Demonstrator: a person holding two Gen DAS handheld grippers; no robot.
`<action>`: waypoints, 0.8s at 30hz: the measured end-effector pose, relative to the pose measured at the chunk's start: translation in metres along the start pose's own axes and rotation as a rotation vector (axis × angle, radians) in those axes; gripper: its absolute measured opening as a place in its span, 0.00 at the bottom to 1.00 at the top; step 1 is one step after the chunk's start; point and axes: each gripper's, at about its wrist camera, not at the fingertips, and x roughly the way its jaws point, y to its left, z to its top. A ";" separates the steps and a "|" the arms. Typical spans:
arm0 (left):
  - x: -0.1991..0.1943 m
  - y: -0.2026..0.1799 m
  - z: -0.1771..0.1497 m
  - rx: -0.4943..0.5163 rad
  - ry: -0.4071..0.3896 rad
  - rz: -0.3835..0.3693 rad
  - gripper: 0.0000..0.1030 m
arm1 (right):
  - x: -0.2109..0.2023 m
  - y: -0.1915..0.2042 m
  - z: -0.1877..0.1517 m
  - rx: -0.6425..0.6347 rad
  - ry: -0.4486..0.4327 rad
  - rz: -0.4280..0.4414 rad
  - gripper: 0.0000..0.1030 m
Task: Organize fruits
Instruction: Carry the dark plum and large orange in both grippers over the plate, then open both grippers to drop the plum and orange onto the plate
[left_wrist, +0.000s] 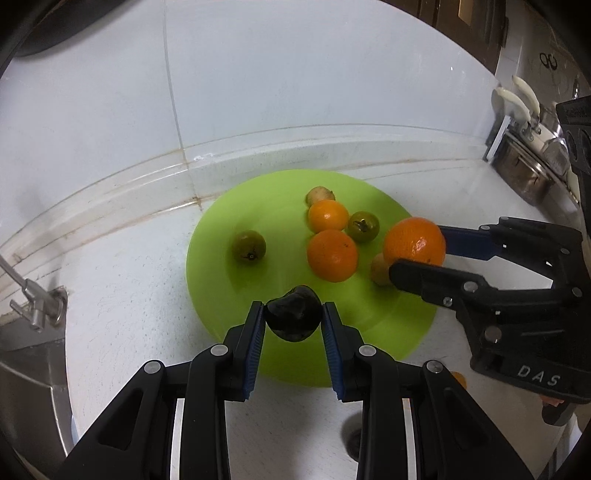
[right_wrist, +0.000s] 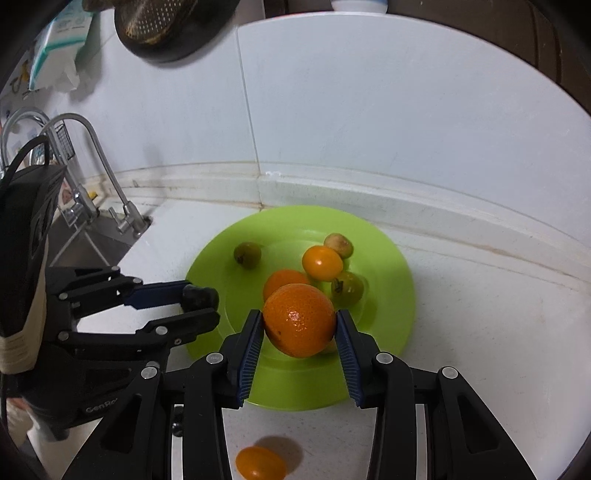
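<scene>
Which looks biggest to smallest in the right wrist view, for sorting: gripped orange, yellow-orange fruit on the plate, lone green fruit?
1. Gripped orange, though it is nearest the camera.
2. Yellow-orange fruit.
3. Lone green fruit.

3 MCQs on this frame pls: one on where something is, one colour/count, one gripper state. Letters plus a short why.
1. Where does the small orange fruit off the plate lie?
A. on the counter in front of the plate
B. in the sink
C. on the faucet

2. What colour is the plate?
A. white
B. lime green
C. blue

3. What is the left gripper doing?
A. open and empty
B. shut on an orange
C. shut on a dark fruit

Answers:
1 A: the small orange fruit sits on the white counter, nearer the camera than the plate.
2 B: its rim is lime green in both views.
3 C: the left gripper pinches the dark fruit; the right gripper has the orange.
</scene>
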 end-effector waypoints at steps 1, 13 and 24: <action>0.001 0.000 0.000 0.004 0.002 -0.001 0.30 | 0.003 0.000 0.000 0.001 0.006 0.004 0.39; -0.019 0.008 0.002 0.026 -0.020 0.075 0.49 | 0.004 -0.002 -0.002 0.055 0.015 -0.014 0.46; -0.079 -0.001 -0.014 0.005 -0.110 0.115 0.62 | -0.050 0.014 -0.012 0.088 -0.075 -0.081 0.46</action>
